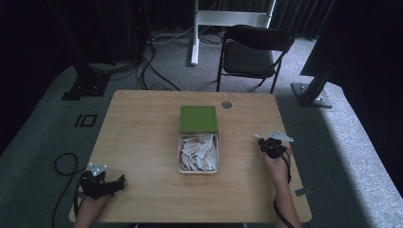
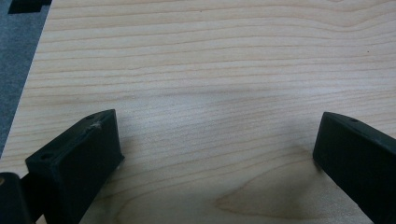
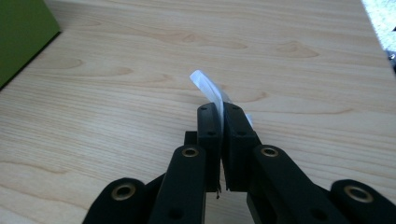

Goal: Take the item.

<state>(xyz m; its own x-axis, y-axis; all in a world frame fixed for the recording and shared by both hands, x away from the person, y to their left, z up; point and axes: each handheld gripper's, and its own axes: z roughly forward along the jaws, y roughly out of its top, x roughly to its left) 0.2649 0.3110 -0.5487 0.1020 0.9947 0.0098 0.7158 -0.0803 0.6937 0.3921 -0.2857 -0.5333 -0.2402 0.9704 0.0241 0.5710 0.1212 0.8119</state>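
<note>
Dim high view with dark surroundings; both gripper views are brighter, with soft shadows on the table (image 2: 210, 70).

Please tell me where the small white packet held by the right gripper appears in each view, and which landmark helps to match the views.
High view: white packet at right, above the hand.
Right gripper view: centre, pinched between the fingers.
Left gripper view: wooden table.
Shared landmark: green lid, at the right gripper view's upper left.
</note>
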